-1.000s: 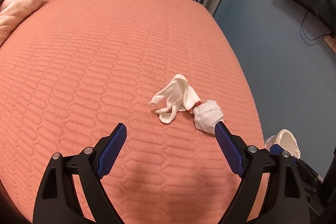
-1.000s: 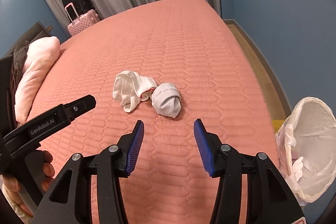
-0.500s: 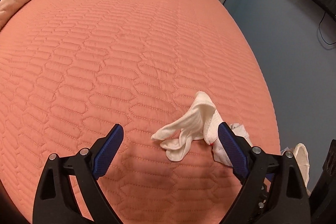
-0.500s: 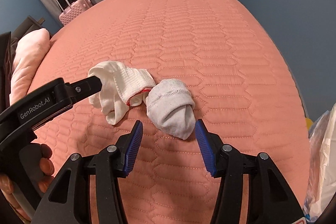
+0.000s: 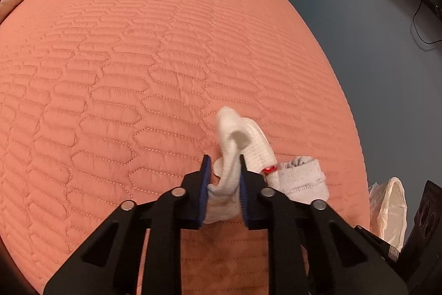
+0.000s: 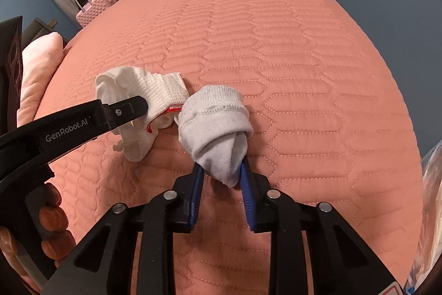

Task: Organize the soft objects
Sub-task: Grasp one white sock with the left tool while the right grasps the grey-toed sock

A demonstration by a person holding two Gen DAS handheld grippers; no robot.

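Two soft items lie touching on the salmon quilted bed (image 5: 138, 73). One is a crumpled white sock with red trim (image 5: 248, 137) (image 6: 163, 90). The other is a rolled grey-white sock (image 5: 301, 179) (image 6: 218, 123) just right of it. My left gripper (image 5: 223, 161) is closing, and its blue pads press on the near fold of the white sock. One of its fingers (image 6: 121, 111) crosses that sock in the right wrist view. My right gripper (image 6: 221, 166) is closing too, its pads squeezing the narrow near end of the grey sock.
A white-lined bin (image 5: 389, 206) stands on the floor off the bed's right edge. A pink pillow (image 6: 36, 65) lies at the far left, and a pink suitcase (image 6: 94, 7) stands by the grey curtain. A person's hand (image 6: 52, 214) holds the left gripper's handle.
Both grippers came down and forward to the socks. Their jaws, wide apart before, have closed, the left onto the white sock and the right onto the grey one.
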